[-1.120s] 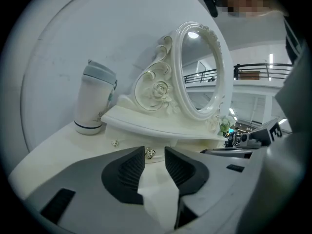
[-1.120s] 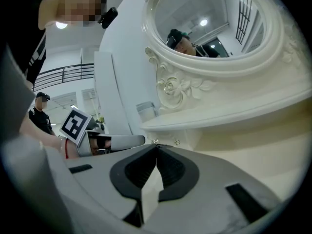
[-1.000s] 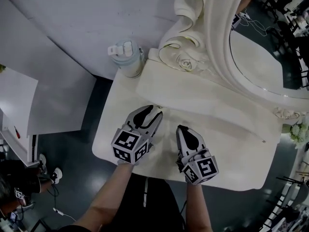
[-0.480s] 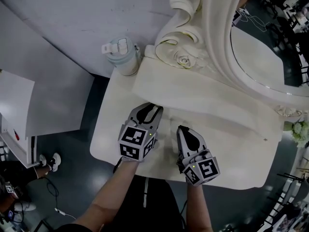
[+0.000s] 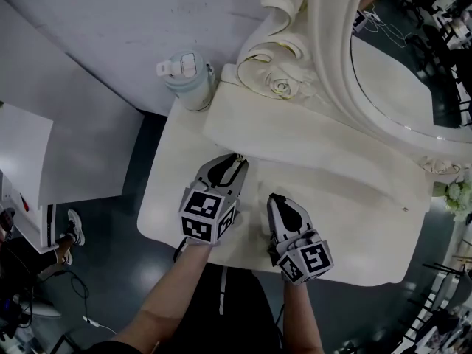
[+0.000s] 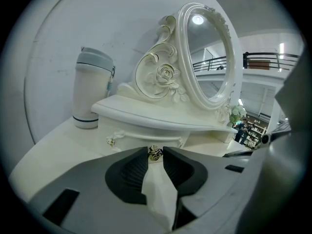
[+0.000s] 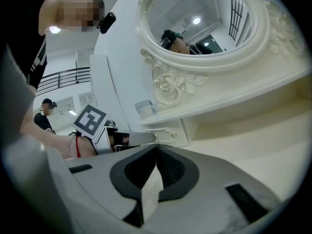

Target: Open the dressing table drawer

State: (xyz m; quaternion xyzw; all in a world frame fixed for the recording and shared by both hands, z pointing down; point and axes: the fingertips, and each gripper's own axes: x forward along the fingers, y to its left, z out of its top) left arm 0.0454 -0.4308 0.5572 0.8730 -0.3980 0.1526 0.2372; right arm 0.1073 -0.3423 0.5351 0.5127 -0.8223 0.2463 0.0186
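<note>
The white dressing table (image 5: 354, 220) has a small drawer (image 6: 146, 133) under its raised shelf (image 5: 295, 142). The drawer's little gold knob (image 6: 155, 153) sits between the tips of my left gripper (image 6: 155, 150) (image 5: 237, 159), whose jaws are closing on it. Both tips touch the knob. The drawer front sits flush with the shelf unit. My right gripper (image 5: 274, 199) (image 7: 156, 146) rests over the tabletop to the right, shut with nothing in it. From above, the shelf hides the drawer front.
A pale lidded tumbler (image 5: 188, 80) (image 6: 90, 89) stands at the table's back left corner. The carved oval mirror (image 5: 391, 87) rises behind the shelf. White flowers (image 5: 459, 198) stand at the right end. The table's front edge lies under my forearms, with dark floor to the left.
My left gripper's jaws have narrowed around the knob and the gripper has tipped slightly. The right gripper has kept still.
</note>
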